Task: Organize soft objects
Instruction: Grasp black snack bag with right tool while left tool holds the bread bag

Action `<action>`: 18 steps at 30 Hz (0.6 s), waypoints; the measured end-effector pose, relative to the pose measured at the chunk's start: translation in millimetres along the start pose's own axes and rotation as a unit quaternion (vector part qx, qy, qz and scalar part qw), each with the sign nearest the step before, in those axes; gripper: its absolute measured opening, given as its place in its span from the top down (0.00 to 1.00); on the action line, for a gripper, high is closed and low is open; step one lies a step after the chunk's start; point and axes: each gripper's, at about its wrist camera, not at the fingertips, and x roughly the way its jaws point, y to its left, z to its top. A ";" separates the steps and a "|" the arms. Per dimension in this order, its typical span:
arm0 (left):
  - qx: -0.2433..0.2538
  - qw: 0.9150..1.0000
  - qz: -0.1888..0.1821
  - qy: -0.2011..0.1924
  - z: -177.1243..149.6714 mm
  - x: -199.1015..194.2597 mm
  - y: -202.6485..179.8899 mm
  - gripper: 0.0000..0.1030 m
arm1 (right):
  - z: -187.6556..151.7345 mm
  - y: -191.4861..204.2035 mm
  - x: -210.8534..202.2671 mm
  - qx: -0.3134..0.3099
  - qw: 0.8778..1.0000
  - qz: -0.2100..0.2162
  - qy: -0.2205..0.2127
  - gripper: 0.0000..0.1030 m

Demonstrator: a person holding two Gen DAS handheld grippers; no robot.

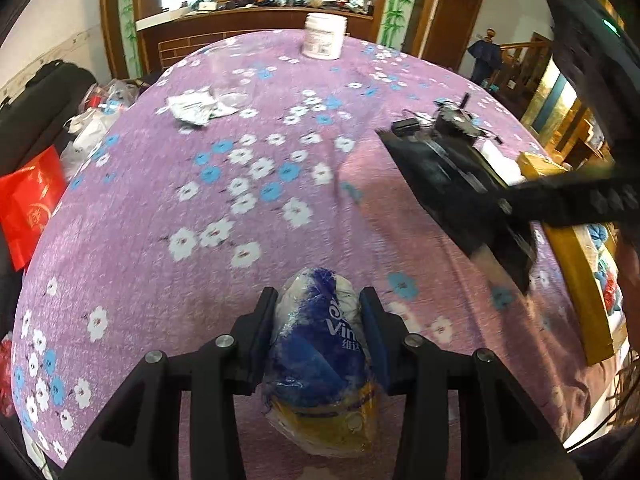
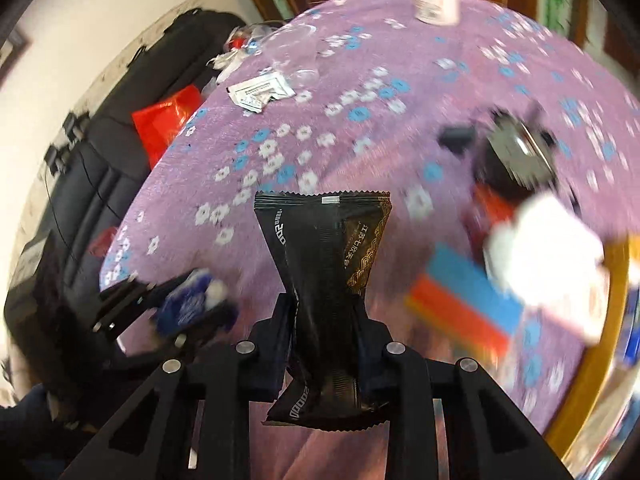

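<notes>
Tissue pack (image 1: 320, 344), blue and white, is squeezed between the jaws of the left gripper (image 1: 318, 336), and a black snack packet (image 2: 326, 280) is pinched at its waist by the right gripper (image 2: 324, 332), both above the purple flowered surface (image 1: 240, 208). A white jar (image 1: 324, 36) stands at the far edge.

Two grippers are counted: the left gripper (image 1: 318, 332) and the right gripper (image 2: 324, 336). One blue-and-white tissue pack (image 1: 320, 344) is counted. One black snack pouch (image 2: 326, 280) is counted. One white jar (image 1: 324, 36) is counted on the one flowered tablecloth (image 1: 160, 208). One small heap of white sachets (image 1: 196, 108) is noted; its piece count cannot be determined, possibly three or four. One red bag (image 1: 30, 204) is counted.
</notes>
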 end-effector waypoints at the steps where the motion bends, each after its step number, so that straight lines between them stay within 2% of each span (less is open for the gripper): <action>1: 0.005 1.000 -0.004 0.001 1.1 0.6 -4.7 0.60 | -7.8 -2.4 -2.4 0.010 1.000 0.002 0.000 0.71; 8: 0.025 0.999 -0.020 -0.005 7.4 -2.4 -36.1 0.60 | -47.4 -25.6 -35.5 0.041 0.999 0.009 -0.018 0.71; 18: 0.061 0.997 -0.031 -0.022 15.0 -22.3 -90.6 0.60 | -76.5 -59.5 -81.0 0.067 0.996 0.014 -0.053 0.71</action>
